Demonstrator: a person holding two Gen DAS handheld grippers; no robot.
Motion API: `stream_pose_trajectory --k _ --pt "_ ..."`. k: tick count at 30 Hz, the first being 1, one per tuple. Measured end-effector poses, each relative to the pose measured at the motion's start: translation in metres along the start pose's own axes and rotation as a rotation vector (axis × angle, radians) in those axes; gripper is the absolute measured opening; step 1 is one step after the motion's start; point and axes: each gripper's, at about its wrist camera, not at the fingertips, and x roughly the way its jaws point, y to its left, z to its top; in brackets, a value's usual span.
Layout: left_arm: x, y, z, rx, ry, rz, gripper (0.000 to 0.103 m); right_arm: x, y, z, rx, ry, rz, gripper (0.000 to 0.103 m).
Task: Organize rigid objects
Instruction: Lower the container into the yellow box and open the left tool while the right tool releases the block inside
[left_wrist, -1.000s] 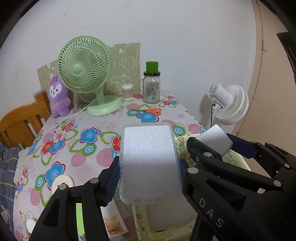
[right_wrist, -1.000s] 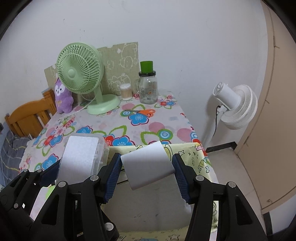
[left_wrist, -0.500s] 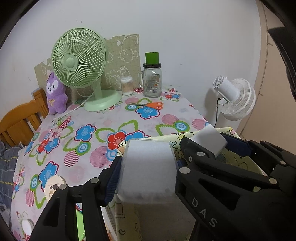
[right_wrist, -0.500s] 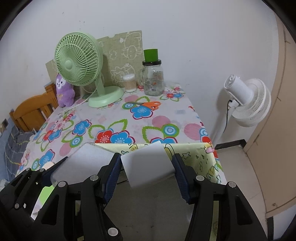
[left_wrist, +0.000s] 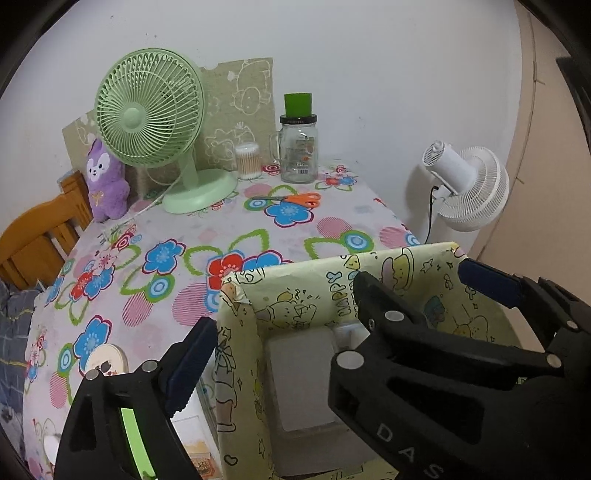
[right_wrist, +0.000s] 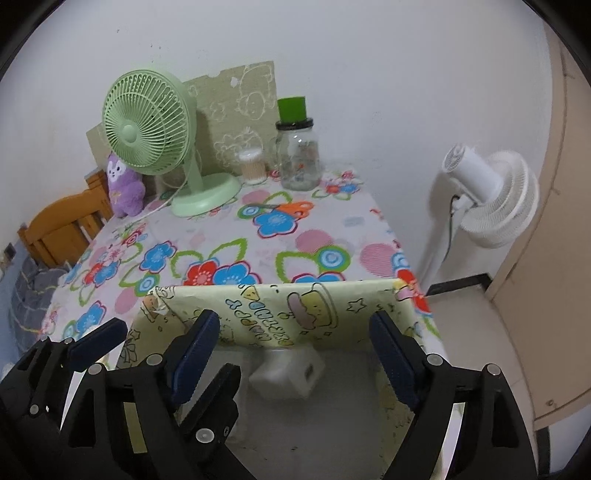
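Floral tablecloth (left_wrist: 229, 229); scissors (left_wrist: 291, 198) sharp leftward only.

Floral-clothed table (left_wrist: 192, 236), green fan (left_wrist: 155, 122), glass jar (left_wrist: 297, 147), orange scissors (left_wrist: 295, 198), yellow box (left_wrist: 295, 280) on it

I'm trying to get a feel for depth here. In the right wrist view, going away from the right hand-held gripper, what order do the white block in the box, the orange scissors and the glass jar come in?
From the right hand-held gripper:
1. White block, inside the yellow box, just ahead between the fingers.
2. Orange scissors, mid-table, farther back.
3. Glass jar, at the wall, farthest.
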Motion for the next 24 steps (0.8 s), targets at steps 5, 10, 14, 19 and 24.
stream_pose_trajectory --k 5,10,14,19,24 --pt "-0.006 -0.001 -0.004 0.010 -0.002 -0.004 0.093 -0.007 0.000 -0.003 0.008 0.005 -0.002 0.086" --pt "-0.015 -0.001 -0.008 0.014 -0.006 -0.011 0.093 -0.017 0.002 -0.008 0.010 0.001 -0.014 0.086" --pt "-0.024 -0.002 -0.011 0.019 -0.017 -0.014 0.094 -0.027 0.004 -0.012 0.013 -0.007 -0.025 0.087" --pt "-0.033 -0.002 -0.017 0.026 -0.022 -0.021 0.094 -0.038 0.006 -0.018 0.012 -0.015 -0.040 0.089" --pt "-0.044 0.001 -0.022 0.028 -0.031 -0.023 0.094 -0.049 0.011 -0.022 0.010 -0.021 -0.050 0.090"
